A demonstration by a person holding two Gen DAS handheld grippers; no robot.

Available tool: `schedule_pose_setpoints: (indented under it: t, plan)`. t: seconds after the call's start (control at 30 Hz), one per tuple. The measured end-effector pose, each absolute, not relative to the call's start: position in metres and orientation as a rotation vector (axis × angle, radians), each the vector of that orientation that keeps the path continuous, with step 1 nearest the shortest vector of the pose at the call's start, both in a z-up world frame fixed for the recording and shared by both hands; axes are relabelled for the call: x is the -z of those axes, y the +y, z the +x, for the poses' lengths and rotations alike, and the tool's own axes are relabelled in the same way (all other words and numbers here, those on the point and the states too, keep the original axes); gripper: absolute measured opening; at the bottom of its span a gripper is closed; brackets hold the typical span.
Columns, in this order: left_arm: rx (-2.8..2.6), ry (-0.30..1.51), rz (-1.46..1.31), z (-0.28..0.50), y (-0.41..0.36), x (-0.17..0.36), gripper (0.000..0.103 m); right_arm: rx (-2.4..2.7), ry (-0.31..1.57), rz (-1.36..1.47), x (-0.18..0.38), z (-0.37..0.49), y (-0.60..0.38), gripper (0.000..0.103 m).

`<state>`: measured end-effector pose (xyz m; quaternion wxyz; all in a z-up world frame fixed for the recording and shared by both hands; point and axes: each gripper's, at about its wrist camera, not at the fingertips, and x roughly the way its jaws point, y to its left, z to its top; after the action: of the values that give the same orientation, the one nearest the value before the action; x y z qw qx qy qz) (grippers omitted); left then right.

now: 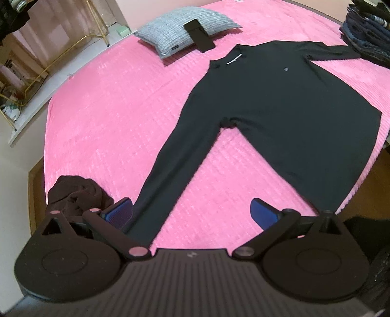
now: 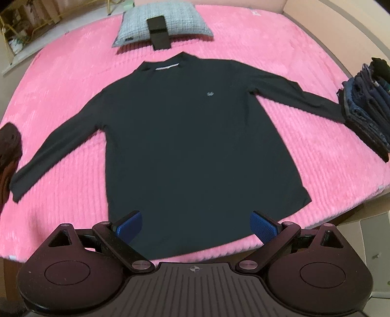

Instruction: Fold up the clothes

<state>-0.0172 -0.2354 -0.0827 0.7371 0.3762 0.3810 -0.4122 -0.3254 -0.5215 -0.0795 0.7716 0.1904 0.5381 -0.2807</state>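
Your black long-sleeved shirt (image 2: 195, 136) lies flat, front up, on the pink bedspread (image 2: 304, 156). Its long axis runs from the hem near you to the collar, which points at the grey pillow (image 2: 165, 22); the sleeves spread out to both sides.

Your right gripper (image 2: 196, 228) hangs over the hem, jaws spread, nothing between them. Your left gripper (image 1: 192, 214) is likewise released above the sleeve end.

Only the right view shows the far sleeve reaching the stack of folded clothes (image 2: 368, 104). The left view shows the crumpled dark garment (image 1: 78, 195) better; it is possibly brown.
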Motion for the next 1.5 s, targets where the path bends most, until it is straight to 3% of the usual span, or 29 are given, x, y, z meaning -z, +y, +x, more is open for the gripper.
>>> schedule_pose_setpoints:
  t: [0.9, 1.33, 1.5]
  plan:
    - [0.854, 0.927, 0.736, -0.025, -0.263, 0.086, 0.101, 0.443, 1.206, 0.336, 0.116, -0.303, -0.536, 0.097]
    - [0.809, 1.007, 0.611, 0.033, -0.201, 0.108, 0.101, 0.085, 1.145, 0.065, 0.134, -0.184, -0.406, 0.097]
    - [0.757, 1.009, 0.601, 0.082, -0.137, 0.119, 0.101, -0.125, 1.09, -0.172, 0.182, -0.117, -0.307, 0.097]
